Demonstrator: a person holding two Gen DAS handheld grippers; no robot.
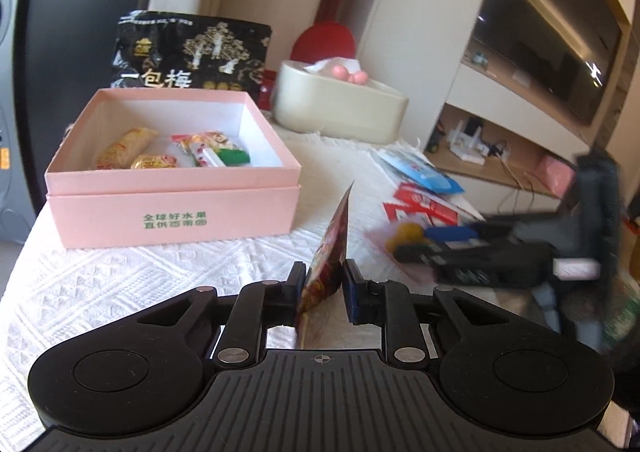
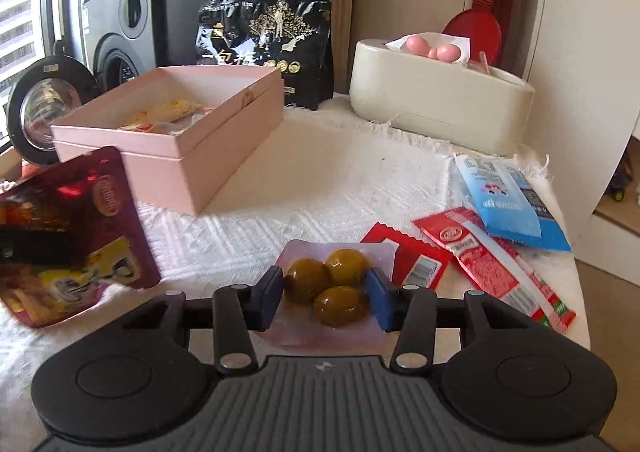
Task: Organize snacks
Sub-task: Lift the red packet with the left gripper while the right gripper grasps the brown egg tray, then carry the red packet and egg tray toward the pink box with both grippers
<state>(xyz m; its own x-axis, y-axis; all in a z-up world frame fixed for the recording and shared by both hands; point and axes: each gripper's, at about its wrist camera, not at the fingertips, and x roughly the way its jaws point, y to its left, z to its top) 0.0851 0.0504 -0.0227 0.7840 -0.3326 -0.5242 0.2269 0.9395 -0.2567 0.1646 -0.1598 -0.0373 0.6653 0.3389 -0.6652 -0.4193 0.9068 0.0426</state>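
We see the left gripper (image 1: 324, 286) clenching the red pouch (image 1: 329, 252) edge-on, the right gripper (image 2: 325, 298) straddling the olive pack (image 2: 332, 284), grip unclear; either could slip short of the pink box (image 1: 176, 204).

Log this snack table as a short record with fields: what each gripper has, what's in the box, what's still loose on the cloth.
left gripper: closed on a dark red foil snack pouch, held edge-on
right gripper: jaws around a clear pack of three green-brown plums, pads at its sides
pink box: open, several small wrapped snacks inside
still on the cloth: blue packet, red packets
behind the box: black snack bag, standing upright
right of the box: cream tissue holder
surface: white textured cloth
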